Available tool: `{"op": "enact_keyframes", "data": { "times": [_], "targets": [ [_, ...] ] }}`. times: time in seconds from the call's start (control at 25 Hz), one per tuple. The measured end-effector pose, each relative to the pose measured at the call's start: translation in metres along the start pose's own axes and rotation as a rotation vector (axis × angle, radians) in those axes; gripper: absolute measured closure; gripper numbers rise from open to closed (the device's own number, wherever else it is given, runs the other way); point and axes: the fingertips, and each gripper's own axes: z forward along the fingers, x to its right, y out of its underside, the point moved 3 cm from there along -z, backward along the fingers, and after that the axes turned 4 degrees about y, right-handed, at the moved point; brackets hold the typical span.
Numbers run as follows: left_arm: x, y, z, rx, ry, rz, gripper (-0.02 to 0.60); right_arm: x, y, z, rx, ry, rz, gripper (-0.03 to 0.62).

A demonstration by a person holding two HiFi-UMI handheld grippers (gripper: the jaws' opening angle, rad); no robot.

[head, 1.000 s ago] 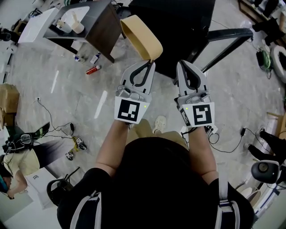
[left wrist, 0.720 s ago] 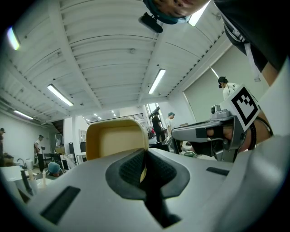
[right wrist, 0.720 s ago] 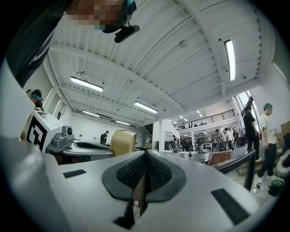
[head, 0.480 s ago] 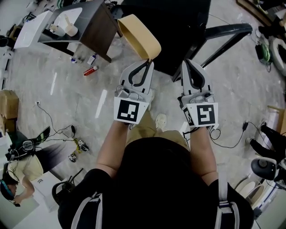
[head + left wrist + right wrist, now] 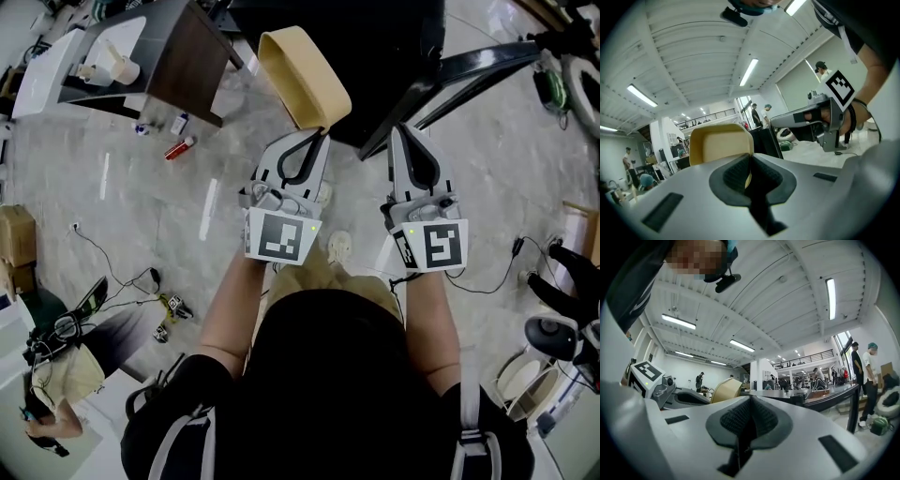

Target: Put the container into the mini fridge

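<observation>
At the far left a dark counter [image 5: 192, 56] stands on the pale floor [image 5: 141, 216]; nearer the middle the left tongs [image 5: 317, 133] are clamped on the lower rim of the tan container [image 5: 302, 70]; the container sticks up and away from them, held in the air just beside a black bulk [image 5: 356, 56], its hollow side facing the left gripper view; further right, apart from the container, the right tongs [image 5: 405, 131] are pressed together with nothing between them.
</observation>
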Motion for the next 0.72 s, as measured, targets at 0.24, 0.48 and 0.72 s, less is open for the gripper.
{"op": "enact_keyframes", "data": {
  "times": [0.24, 0.48, 0.72],
  "targets": [
    [0.0, 0.047, 0.021, -0.133, 0.094, 0.077, 0.554, 0.006, 0.025, 0.029, -0.043, 0.022, 0.022, 0.557],
    [0.005, 0.093, 0.038, -0.269, 0.219, 0.211, 0.554, 0.009, 0.051, 0.056, -0.094, 0.023, 0.04, 0.557],
    [0.016, 0.137, 0.06, -0.38, 0.381, 0.309, 0.554, 0.016, 0.077, 0.072, -0.138, 0.044, 0.051, 0.557]
  ]
}}
